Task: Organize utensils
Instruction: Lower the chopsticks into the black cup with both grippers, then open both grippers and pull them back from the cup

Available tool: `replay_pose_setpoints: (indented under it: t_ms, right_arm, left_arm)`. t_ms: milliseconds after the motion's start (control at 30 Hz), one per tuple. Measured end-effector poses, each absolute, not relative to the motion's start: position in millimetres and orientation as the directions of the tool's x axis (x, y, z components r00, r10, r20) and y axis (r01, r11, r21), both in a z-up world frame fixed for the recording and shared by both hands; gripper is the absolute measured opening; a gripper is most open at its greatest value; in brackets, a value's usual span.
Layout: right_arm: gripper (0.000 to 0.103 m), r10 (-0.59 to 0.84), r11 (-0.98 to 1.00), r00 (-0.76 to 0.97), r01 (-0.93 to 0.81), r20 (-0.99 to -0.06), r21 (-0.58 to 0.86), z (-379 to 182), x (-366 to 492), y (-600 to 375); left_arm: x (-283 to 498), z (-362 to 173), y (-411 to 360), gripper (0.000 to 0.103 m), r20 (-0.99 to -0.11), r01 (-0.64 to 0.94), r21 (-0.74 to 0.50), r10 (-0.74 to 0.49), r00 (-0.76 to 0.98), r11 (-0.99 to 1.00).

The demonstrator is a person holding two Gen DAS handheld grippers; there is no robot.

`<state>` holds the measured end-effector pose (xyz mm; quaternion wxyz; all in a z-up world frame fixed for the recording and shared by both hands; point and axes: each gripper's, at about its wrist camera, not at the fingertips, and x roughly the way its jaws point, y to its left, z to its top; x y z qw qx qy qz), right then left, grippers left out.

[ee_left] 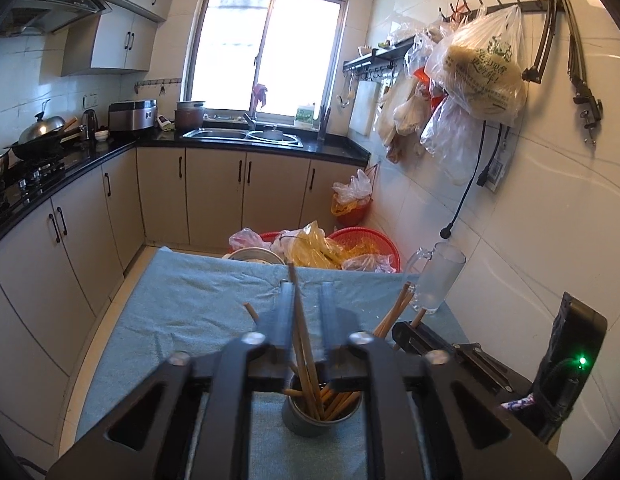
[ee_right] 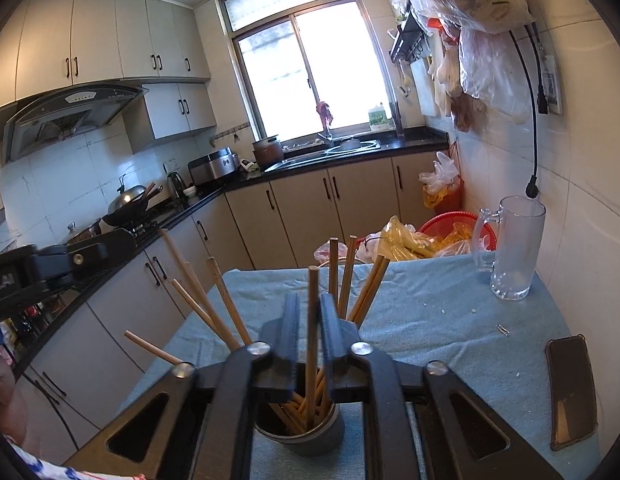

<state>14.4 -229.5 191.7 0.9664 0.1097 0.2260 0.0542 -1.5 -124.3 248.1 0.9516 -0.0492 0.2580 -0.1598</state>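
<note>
In the left wrist view, the left gripper points forward and slightly down over the blue-cloth surface, its fingers set at a narrow gap with two chopsticks rising between them; whether they actually clamp the sticks cannot be told. The chopsticks stand in a grey metal holder just below the fingers, near the surface's near edge, with more sticks fanning out; the full count is hidden. One glass mug stands at the far right corner. The right gripper's body shows just right of the holder. In the right wrist view, the right gripper hangs over the same holder, fingers closed snugly on one upright chopstick. About nine other sticks lean outward. One phone lies by the right edge, the mug at the far right corner.
</note>
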Motion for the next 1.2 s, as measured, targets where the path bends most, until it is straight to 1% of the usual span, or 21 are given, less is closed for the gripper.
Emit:
replay_pose_setpoints:
  t_ms: [33, 67, 133, 200, 267, 333, 433, 500, 667, 933, 1067, 1200]
  right_arm:
    - [0.027, 0.151, 0.970, 0.895, -0.053, -0.419, 0.236, 193.6, 12.7, -229.2]
    - [0.028, 0.150, 0.970, 0.898, -0.053, -0.413, 0.236, 195.5, 10.9, -229.2]
    - [0.029, 0.145, 0.972, 0.904, -0.054, -0.402, 0.230, 199.7, 7.4, -229.1]
    - [0.031, 0.141, 0.973, 0.908, -0.052, -0.395, 0.227, 203.6, 4.3, -228.6]
    - [0.034, 0.136, 0.973, 0.912, -0.049, -0.387, 0.226, 207.1, -0.2, -228.6]
    - [0.037, 0.134, 0.973, 0.915, -0.048, -0.381, 0.227, 209.2, -5.0, -229.3]
    - [0.039, 0.124, 0.975, 0.919, -0.042, -0.374, 0.220, 212.5, -13.6, -229.5]
    - [0.042, 0.118, 0.976, 0.921, -0.040, -0.372, 0.213, 213.3, -20.1, -229.4]
    - [0.048, 0.095, 0.981, 0.920, -0.021, -0.380, 0.193, 206.7, -40.3, -230.2]
    - [0.050, 0.068, 0.968, 0.892, 0.049, -0.448, 0.244, 179.4, -66.3, -245.2]
    - [0.050, 0.064, 0.956, 0.874, 0.085, -0.481, 0.280, 165.8, -75.2, -252.4]
    - [0.051, 0.053, 0.953, 0.859, 0.110, -0.510, 0.283, 153.6, -84.2, -252.8]
  left_arm:
    - [-5.7, 250.4, -121.5, 0.030, -0.465, 0.275, -0.179, -0.328, 0.822, 0.945]
    - [-9.5, 252.8, -118.8, 0.036, -0.453, 0.271, -0.181, -0.325, 0.830, 0.945]
    - [-15.9, 257.0, -115.2, 0.038, -0.436, 0.265, -0.176, -0.317, 0.842, 0.948]
    - [-22.9, 261.4, -111.9, 0.042, -0.421, 0.259, -0.165, -0.306, 0.854, 0.952]
    - [-31.7, 264.9, -107.4, 0.052, -0.402, 0.251, -0.155, -0.293, 0.868, 0.956]
    - [-38.3, 267.0, -103.8, 0.057, -0.387, 0.240, -0.148, -0.279, 0.879, 0.959]
    - [-49.8, 268.4, -96.4, 0.061, -0.369, 0.227, -0.143, -0.264, 0.891, 0.963]
    - [-57.9, 268.2, -91.9, 0.063, -0.361, 0.214, -0.135, -0.250, 0.899, 0.967]
    - [-78.6, 262.5, -81.6, 0.070, -0.351, 0.174, -0.089, -0.194, 0.916, 0.981]
    - [-109.8, 244.9, -65.2, 0.083, -0.358, 0.097, -0.052, -0.109, 0.927, 0.994]
    - [-124.7, 233.5, -65.1, 0.089, -0.347, 0.039, 0.003, -0.036, 0.937, 0.999]
    - [-129.9, 220.5, -63.9, 0.090, -0.367, 0.016, 0.031, -0.004, 0.930, 0.999]
